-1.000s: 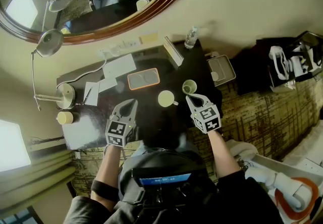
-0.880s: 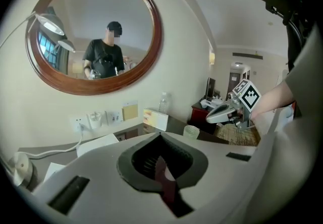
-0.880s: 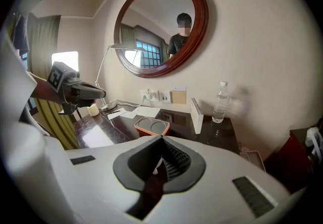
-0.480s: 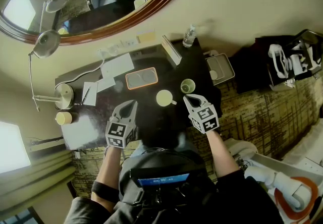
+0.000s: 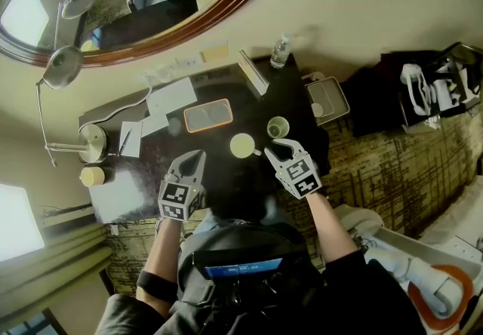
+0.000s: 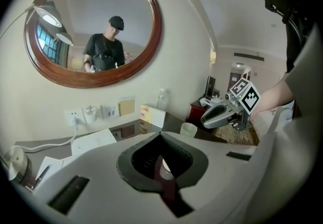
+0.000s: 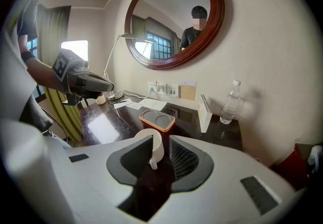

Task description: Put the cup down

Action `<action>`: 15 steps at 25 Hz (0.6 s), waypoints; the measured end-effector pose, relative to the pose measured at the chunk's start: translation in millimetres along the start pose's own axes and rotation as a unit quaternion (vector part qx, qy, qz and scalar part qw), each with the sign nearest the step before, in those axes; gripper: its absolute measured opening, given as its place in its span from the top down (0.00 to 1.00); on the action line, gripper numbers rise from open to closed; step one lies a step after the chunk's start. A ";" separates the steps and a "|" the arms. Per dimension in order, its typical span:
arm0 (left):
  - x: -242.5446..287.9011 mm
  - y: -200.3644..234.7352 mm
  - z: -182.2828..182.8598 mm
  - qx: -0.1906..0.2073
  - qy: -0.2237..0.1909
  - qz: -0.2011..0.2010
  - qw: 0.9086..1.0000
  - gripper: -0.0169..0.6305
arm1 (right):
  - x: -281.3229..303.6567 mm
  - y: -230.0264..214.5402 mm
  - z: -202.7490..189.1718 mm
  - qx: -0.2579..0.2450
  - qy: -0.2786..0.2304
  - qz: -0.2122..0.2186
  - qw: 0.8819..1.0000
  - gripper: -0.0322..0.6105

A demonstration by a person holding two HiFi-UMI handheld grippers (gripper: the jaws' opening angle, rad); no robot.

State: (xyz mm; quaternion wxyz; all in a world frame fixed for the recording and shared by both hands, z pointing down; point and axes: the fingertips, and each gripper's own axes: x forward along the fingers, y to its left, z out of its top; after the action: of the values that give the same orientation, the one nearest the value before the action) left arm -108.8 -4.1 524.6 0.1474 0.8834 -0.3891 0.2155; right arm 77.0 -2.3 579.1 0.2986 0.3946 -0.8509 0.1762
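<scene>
Hotel-type room: oval wood-framed wall mirror (image 5: 226, 5) at 11 o'clock, silver desk lamp (image 5: 60, 66) at 9, clear plastic water bottle (image 5: 280, 52) at 12 on glossy black desk (image 5: 147, 156), patterned carpet (image 5: 392, 167) at 3.

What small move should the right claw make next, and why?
Probably draw the right claw straight back. Its jaws have just been opening, the handle of the white cup stands free between them, and the cup rests upright on the dark table.

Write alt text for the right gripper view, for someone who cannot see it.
A white cup stands on the dark table with its handle between the parted jaws of the right gripper, which have just been opening. Behind it are an orange-rimmed tray, a water bottle and a round wall mirror.
</scene>
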 end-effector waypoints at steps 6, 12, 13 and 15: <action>2.8 0.3 0.3 -0.001 0.005 0.001 1.000 0.97 | 12.4 18.9 -0.1 -0.025 0.011 0.039 0.999 0.41; 3.0 3.5 -3.3 0.002 0.010 0.005 1.000 0.97 | 46.3 48.2 -11.2 -0.073 0.038 0.074 0.994 0.22; 2.7 3.9 -4.1 0.002 0.012 0.006 1.000 0.97 | 54.3 52.7 -14.0 -0.075 0.040 0.077 0.993 0.22; 1.9 4.9 -5.3 0.003 0.015 0.006 1.000 0.97 | 69.2 58.1 -17.6 -0.075 0.043 0.074 0.994 0.22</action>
State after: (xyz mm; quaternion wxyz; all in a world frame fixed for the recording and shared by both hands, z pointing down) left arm -112.8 -6.2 530.5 0.1490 0.8785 -0.3911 0.2305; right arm 3.1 4.3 633.5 0.3497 0.2995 -0.8749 0.1502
